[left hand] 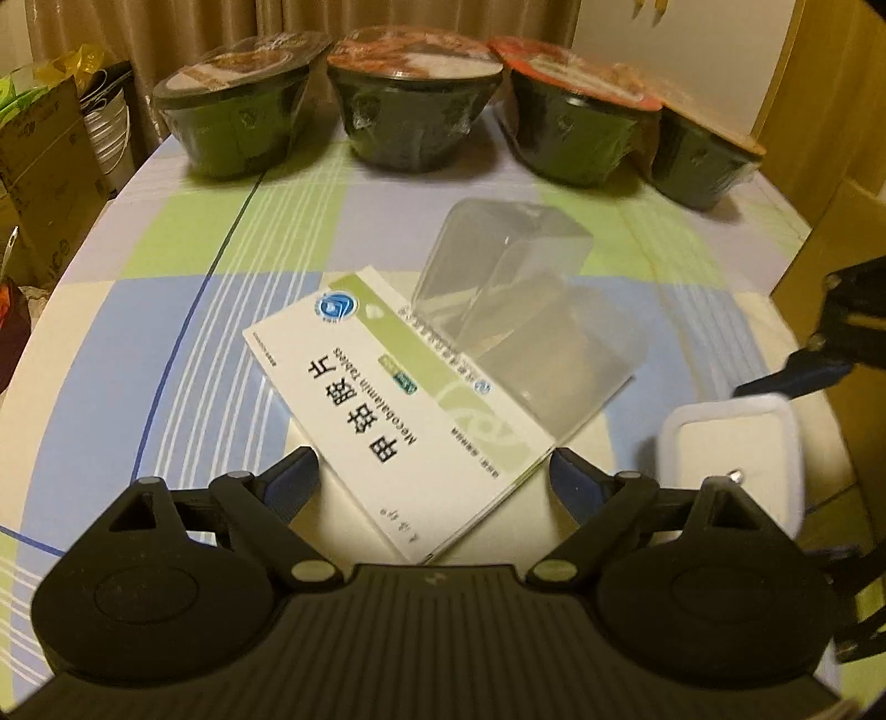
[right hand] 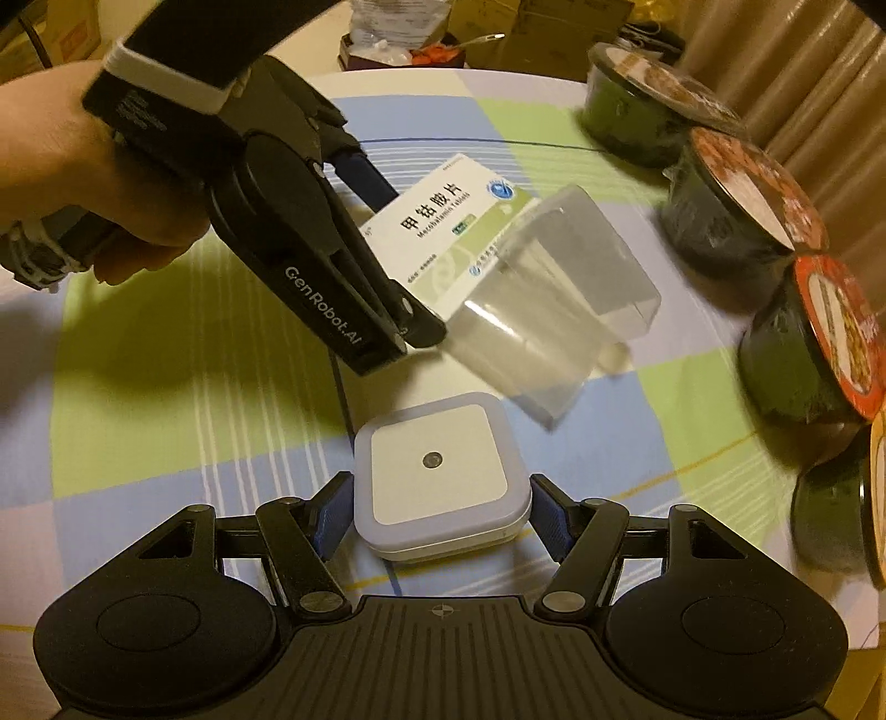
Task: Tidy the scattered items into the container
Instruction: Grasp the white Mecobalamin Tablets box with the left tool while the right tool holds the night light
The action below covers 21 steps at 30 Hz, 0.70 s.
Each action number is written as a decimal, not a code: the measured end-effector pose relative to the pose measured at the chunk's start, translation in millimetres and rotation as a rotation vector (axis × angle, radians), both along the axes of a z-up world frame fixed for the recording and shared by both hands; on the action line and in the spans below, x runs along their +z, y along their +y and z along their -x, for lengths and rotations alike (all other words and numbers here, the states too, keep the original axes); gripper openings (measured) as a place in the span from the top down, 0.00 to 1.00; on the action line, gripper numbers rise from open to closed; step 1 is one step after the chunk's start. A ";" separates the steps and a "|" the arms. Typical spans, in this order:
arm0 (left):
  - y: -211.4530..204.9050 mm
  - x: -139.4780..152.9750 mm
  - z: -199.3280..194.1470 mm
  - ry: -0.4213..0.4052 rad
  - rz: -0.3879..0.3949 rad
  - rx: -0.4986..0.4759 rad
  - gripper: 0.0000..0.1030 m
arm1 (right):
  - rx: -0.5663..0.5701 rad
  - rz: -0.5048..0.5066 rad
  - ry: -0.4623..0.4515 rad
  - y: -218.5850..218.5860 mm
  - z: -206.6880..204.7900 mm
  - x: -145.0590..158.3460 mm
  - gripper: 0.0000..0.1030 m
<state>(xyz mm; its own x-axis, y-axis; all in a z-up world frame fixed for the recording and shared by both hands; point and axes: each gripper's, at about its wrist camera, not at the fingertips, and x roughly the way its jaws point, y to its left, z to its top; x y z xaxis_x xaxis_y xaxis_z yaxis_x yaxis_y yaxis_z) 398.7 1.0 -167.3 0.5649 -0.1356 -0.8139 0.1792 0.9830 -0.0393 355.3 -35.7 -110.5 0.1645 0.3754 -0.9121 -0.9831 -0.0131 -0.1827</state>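
My left hand-held gripper [left hand: 434, 479] has its blue-padded jaws spread wide on both sides of the medicine box [left hand: 398, 410], a flat white and green carton. I cannot tell if the pads touch it. On the box I read "Mecobalamin Tablets" under large Chinese characters. Its far end goes into the mouth of the container [left hand: 515, 310], a clear rectangular plastic tub with rounded corners, which lies tilted on its side.

My right hand-held gripper [right hand: 440, 512] has its jaws on both sides of the night light [right hand: 440, 476], a small square white plastic piece with rounded corners and a dark round sensor in the middle. The left pad is against its side; on the right I see a thin gap, so I cannot tell if the grip is firm. In the right wrist view a hand [right hand: 83, 183] holds the other tool, which carries the words "GenRobot.AI".

The desk [left hand: 183, 310] is covered with a smooth cloth in green, blue and cream checks with thin stripes. At its far edge stand four instant noodle bowls [left hand: 415, 105], dark and wrapped in shiny film, and behind them hang beige curtains [left hand: 166, 33]. Cardboard boxes [left hand: 50, 166] stand beside the desk.
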 end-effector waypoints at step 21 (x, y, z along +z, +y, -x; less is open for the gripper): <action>32.5 -1.6 2.5 -0.019 -0.053 0.006 0.20 | -0.011 0.002 -0.001 0.1 10.4 -1.5 0.33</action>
